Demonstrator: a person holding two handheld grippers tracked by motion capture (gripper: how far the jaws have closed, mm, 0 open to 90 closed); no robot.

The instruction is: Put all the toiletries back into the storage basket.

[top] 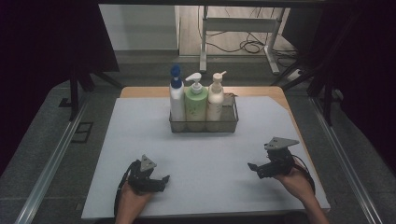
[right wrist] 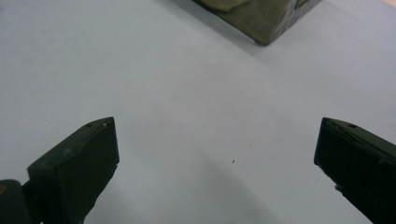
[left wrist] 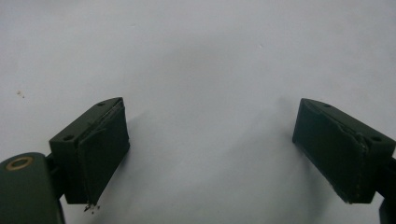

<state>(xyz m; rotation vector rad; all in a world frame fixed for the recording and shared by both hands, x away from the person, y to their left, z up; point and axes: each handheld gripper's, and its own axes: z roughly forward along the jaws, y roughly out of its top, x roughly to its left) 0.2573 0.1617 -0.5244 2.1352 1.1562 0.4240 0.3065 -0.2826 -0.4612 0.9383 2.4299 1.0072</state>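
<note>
Both our jaws stand wide open and hold nothing. The left gripper [top: 161,179] and right gripper [top: 252,166] rest low near us. The three pump bottles [top: 196,100] stand upright together in the wire basket [top: 204,126], so they stay tidy. The counter [top: 196,158] wears a white sheet in a dim room.

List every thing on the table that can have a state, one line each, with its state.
wire basket: upright on the white mat, three bottles inside, one slot at its right end free.
blue-capped bottle: upright, at the basket's left end.
green pump bottle: upright, middle.
cream pump bottle: upright, right of the green one.
left gripper: open, nothing between its jaws.
right gripper: open, nothing between its jaws.
</note>
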